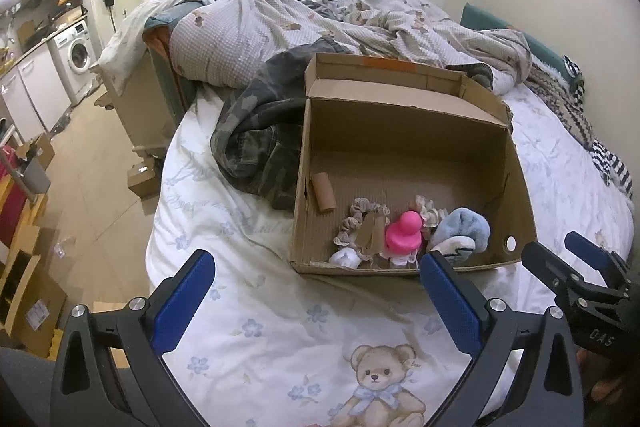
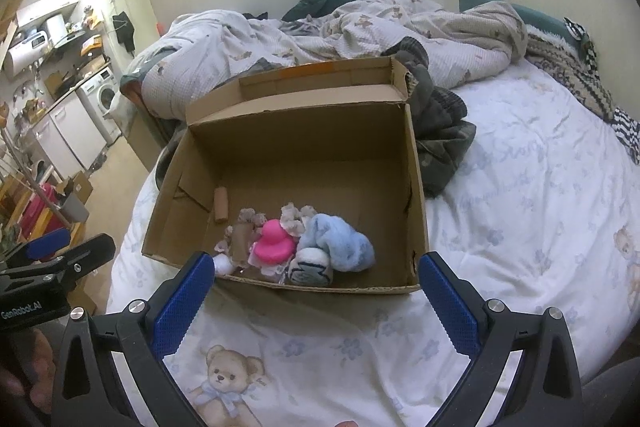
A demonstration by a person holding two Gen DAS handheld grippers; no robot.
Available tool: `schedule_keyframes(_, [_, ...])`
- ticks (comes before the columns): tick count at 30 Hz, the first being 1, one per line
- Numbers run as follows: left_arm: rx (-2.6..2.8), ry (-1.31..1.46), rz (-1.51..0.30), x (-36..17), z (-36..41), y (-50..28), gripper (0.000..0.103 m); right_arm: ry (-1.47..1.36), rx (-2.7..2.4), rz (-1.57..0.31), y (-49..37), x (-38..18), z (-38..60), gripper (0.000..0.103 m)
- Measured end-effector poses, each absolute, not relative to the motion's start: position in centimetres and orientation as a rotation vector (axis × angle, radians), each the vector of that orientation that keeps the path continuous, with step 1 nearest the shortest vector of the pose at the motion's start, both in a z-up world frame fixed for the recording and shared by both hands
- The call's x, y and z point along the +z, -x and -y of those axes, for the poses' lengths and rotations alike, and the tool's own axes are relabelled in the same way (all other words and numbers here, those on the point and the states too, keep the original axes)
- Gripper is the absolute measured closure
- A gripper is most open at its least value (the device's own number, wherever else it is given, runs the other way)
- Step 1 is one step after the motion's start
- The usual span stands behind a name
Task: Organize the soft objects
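Observation:
An open cardboard box (image 1: 404, 155) (image 2: 296, 131) stands on the bed. In its near part lie a pink rubber duck (image 1: 403, 231) (image 2: 273, 239), a light blue fluffy cloth (image 1: 464, 227) (image 2: 340, 239), a rolled white and blue sock (image 2: 311, 267), beige scrunchies (image 1: 356, 219), a small white ball (image 2: 224, 264) and a cardboard tube (image 1: 323, 191) (image 2: 221, 205). My left gripper (image 1: 316, 291) is open and empty, just short of the box's near wall. My right gripper (image 2: 316, 291) is open and empty, also in front of the box.
The white bear-print sheet (image 1: 280, 339) (image 2: 520, 227) covers the bed. A camouflage garment (image 1: 256, 131) (image 2: 440, 139) lies beside the box. A rumpled duvet (image 1: 320, 23) and striped knitwear (image 1: 580, 115) lie behind. A kitchen area with a washing machine (image 1: 78, 53) is at the left.

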State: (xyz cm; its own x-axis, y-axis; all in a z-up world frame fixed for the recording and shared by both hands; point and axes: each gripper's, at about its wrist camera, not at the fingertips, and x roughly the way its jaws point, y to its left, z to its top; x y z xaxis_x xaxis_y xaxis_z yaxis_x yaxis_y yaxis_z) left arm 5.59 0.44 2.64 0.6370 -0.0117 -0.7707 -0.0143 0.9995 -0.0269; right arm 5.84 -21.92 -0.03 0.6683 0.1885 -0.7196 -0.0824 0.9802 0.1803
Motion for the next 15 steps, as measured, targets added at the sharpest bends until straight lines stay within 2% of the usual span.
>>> schedule_keyframes(15, [0.003,0.028,-0.883,2.63,-0.34,-5.54,0.001,-0.146,0.148,-0.83,-5.99,0.03,22.02,0.0])
